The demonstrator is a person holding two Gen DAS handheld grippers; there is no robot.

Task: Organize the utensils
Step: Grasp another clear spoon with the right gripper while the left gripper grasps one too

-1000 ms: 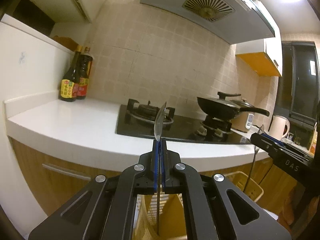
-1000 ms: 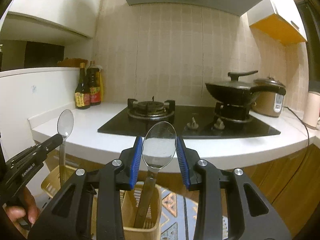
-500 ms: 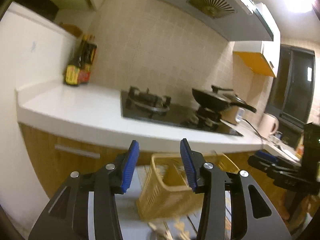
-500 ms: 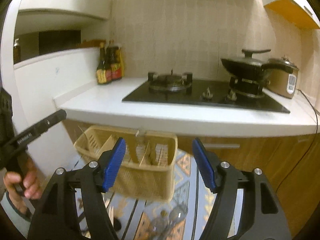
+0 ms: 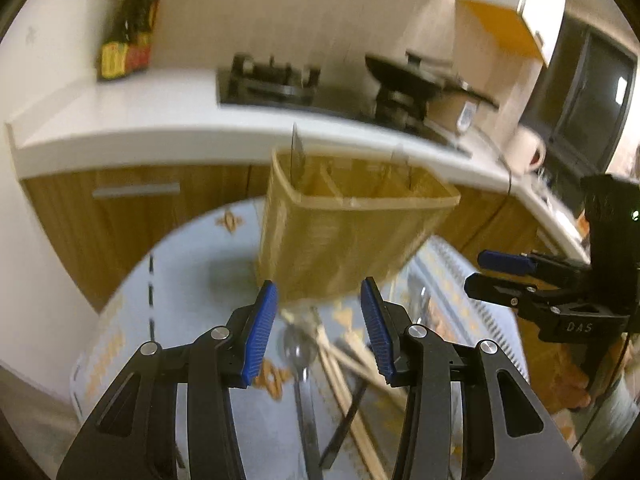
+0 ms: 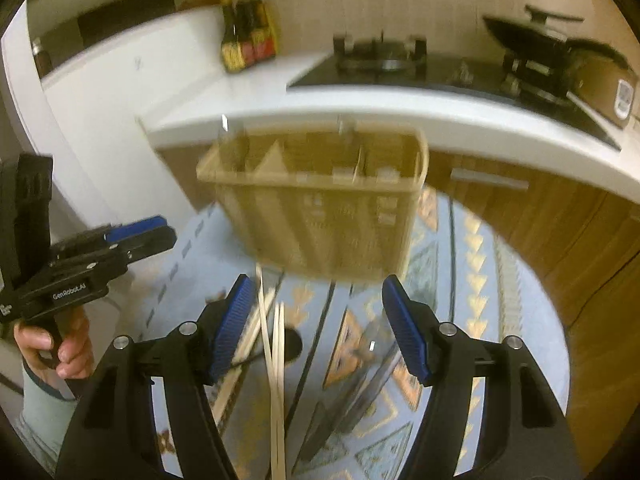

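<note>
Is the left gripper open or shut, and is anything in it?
Open and empty. The left gripper has its blue pads apart with only the basket and a spoon on the table visible through the gap.

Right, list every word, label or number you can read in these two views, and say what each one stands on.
"DAS": on the black body of the right gripper, seen from the left wrist.
"GenRobot.AI": on the black body of the left gripper, seen from the right wrist.
Yellow and red labels on the dark sauce bottles: too blurred to read.
Panel on the brown rice cooker: too blurred to read.
</note>
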